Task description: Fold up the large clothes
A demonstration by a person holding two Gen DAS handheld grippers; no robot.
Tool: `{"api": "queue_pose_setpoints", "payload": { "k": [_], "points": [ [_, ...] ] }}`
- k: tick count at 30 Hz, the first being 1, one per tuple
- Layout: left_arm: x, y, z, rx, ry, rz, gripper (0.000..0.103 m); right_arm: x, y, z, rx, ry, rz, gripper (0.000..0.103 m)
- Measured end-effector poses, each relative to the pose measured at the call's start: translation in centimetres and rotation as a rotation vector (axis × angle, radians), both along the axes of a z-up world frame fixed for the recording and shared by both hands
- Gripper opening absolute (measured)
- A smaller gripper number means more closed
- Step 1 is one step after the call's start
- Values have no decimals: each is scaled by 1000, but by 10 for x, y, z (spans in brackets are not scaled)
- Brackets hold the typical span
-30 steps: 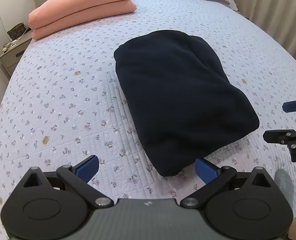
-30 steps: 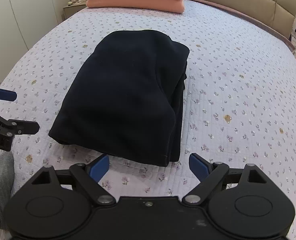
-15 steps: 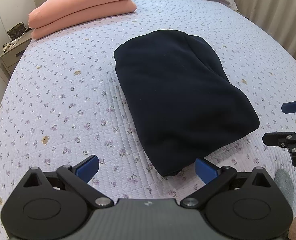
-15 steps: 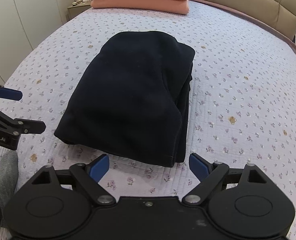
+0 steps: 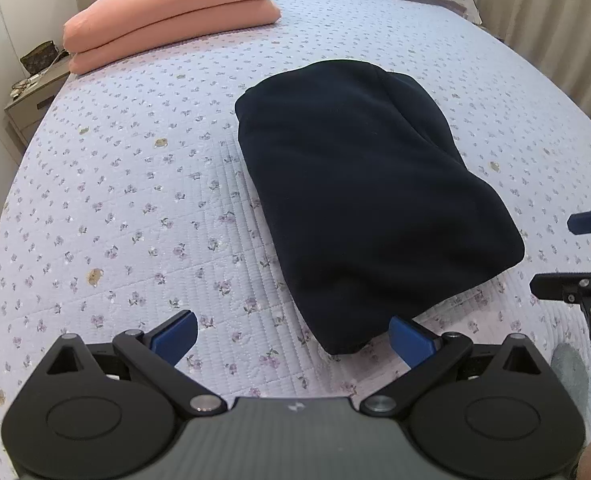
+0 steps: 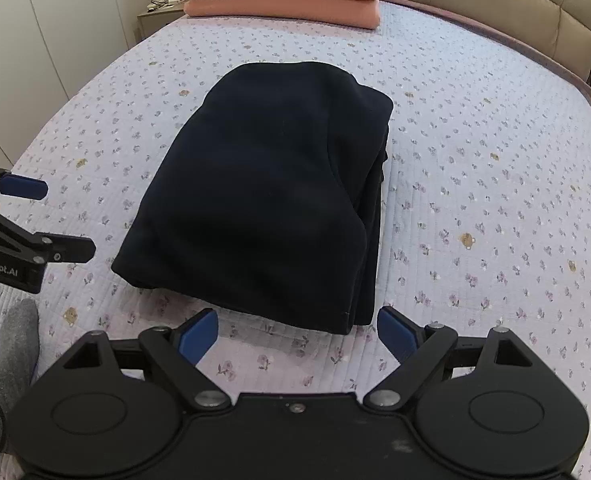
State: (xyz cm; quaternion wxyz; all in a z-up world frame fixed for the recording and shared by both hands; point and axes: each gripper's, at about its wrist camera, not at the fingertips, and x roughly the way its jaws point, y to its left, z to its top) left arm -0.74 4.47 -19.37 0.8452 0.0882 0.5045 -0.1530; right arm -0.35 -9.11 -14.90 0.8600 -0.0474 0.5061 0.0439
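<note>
You have one dark navy garment (image 5: 359, 200), folded into a thick bundle, lying in the middle of the floral quilted bedspread (image 5: 135, 208), and two folded salmon-pink blankets (image 5: 167, 12) stacked one on the other at the head of the bed, well apart from it. Your left gripper (image 5: 293, 334) and your right gripper (image 6: 297, 330) both hover at the near edge of the garment with their blue-padded fingers spread wide and nothing between them. One grey sock (image 6: 13, 344) shows on the bedspread beside your left gripper.
</note>
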Motion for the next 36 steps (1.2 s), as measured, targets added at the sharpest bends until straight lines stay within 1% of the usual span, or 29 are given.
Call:
{"api": "queue_pose_setpoints", "payload": {
  "k": [22,36],
  "points": [
    [2,0,-2,-21,21,-12,103,0,0,0,18,2,13,103],
    [2,0,-3,-21,14,-4,103,0,2,-1,26,9,17,103]
  ]
}}
